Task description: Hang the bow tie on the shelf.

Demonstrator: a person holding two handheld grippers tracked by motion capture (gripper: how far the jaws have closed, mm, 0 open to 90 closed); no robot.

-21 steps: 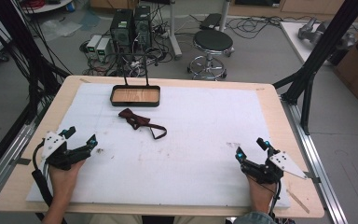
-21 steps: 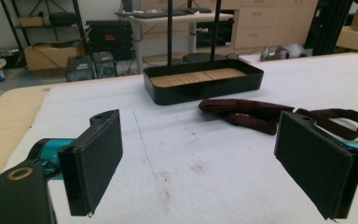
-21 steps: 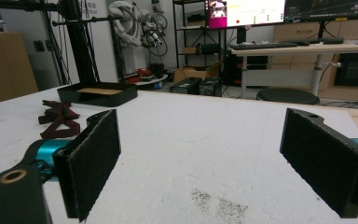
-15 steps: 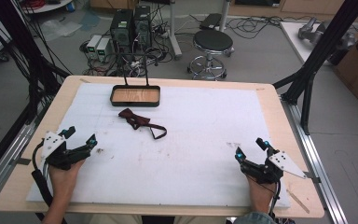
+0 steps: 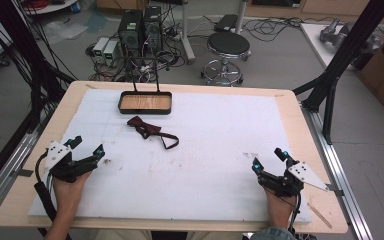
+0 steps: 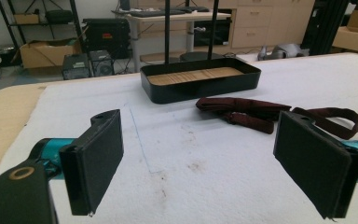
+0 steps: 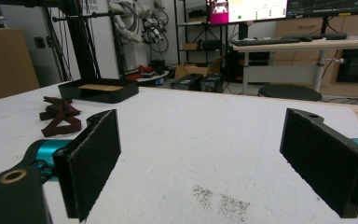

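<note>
1. The dark red bow tie is the thing to be handled, so every place below is given from it; it lies crumpled on the white pad, its strap looped out toward the person's side
2. The black tray with a wooden floor sits just beyond the bow tie at the far edge of the pad, apart from it; being empty and so close, it looks like the place meant to receive the tie
3. The left gripper rests well nearer the person than the bow tie and off to its left; its jaws stand wide apart with nothing between them, and in the left gripper view they frame the tie, which suggests this hand is lined up to reach for it
4. The right gripper sits far to the right of the bow tie, near the pad's front edge; its jaws are also spread wide and hold nothing, so it seems parked as the supporting hand
5. In the right gripper view the tie lies far off to the left, with a grey smudge on the pad much nearer the jaws
</note>
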